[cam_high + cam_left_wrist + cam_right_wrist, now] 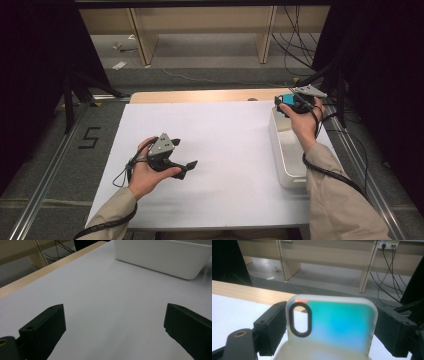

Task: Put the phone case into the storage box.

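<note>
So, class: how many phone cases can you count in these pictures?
1. The phone case is held upright between the right tool's jaws, above the far end of the white bin at the table's right edge. The bin's inside is partly hidden, so more may lie there.

Black fingers (272, 330) clamp a blue-green phone case (332, 327) upright

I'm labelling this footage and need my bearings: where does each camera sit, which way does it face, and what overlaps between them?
High view: above the person's side, looking forward and down on the white table; both forearms, the left tool and the right tool show.
Left gripper view: rides the left tool, looking low across the table toward the white bin; its two black jaws stand wide apart.
Right gripper view: rides the right tool above the bin, facing the shelves; its jaws clamp a phone case.
Shared: the bin and table appear in the high and left views.
</note>
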Demonstrator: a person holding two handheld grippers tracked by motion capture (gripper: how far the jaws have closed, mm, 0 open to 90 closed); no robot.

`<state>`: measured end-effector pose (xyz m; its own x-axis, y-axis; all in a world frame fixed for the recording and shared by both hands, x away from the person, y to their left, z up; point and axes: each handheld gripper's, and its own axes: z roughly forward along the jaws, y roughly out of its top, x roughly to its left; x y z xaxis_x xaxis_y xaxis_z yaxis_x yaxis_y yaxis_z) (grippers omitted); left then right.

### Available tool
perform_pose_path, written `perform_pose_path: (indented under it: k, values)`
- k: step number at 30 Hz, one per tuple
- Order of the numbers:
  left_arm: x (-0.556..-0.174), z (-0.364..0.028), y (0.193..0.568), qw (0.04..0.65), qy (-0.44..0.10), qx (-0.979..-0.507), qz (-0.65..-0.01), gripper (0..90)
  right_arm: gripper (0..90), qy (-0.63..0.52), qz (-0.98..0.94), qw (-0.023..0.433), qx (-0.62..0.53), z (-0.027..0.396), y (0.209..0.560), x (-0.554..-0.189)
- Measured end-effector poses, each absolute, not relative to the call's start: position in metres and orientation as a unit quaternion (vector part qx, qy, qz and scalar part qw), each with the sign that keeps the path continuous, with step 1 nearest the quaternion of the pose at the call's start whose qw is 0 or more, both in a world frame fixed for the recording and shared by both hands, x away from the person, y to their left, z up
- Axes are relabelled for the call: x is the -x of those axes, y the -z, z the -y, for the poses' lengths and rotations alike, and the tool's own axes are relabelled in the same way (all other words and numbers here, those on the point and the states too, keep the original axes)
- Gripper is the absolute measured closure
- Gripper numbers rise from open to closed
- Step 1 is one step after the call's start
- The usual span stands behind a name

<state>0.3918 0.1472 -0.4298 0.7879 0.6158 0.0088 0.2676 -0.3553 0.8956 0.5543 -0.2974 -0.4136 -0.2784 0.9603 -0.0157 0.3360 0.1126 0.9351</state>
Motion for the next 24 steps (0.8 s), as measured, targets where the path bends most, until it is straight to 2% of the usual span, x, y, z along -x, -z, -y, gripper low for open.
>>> perform_pose_path:
  k: [24]
  values:
    - [-0.392,-0.1471,0.43,0.497,-0.175,-0.805,-0.274,3.5,18.0,-0.442,-0.665,0.336,-0.499,0.2971,0.4186,-0.5553]
